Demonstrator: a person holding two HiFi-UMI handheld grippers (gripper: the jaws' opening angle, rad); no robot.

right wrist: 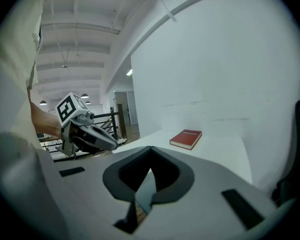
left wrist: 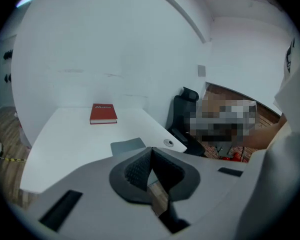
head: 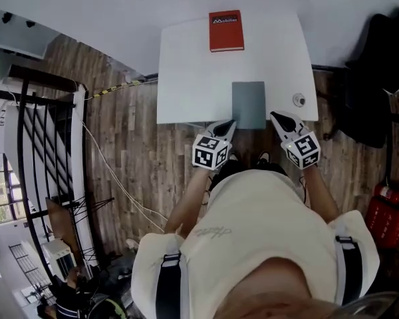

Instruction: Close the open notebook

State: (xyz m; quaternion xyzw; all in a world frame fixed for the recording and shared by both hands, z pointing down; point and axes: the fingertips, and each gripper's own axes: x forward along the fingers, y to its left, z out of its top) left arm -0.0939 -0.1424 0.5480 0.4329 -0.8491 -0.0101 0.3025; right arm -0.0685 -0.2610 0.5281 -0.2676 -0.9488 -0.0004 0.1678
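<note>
Fingers (left wrist: 135, 170) of both the left gripper (head: 227, 126) and the right gripper (head: 277, 118) are pressed together and empty. They flank one grey notebook (head: 249, 104), closed at the white desk's (head: 193, 72) 6 o'clock edge, its long axis 12-to-6. One red book (head: 226, 30) lies at 12, with wooden floor (head: 139, 151) around.

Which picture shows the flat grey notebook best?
The head view: the flat grey notebook lies whole, seen from above. The left gripper view shows only its far part. The right gripper view does not show it clearly.
</note>
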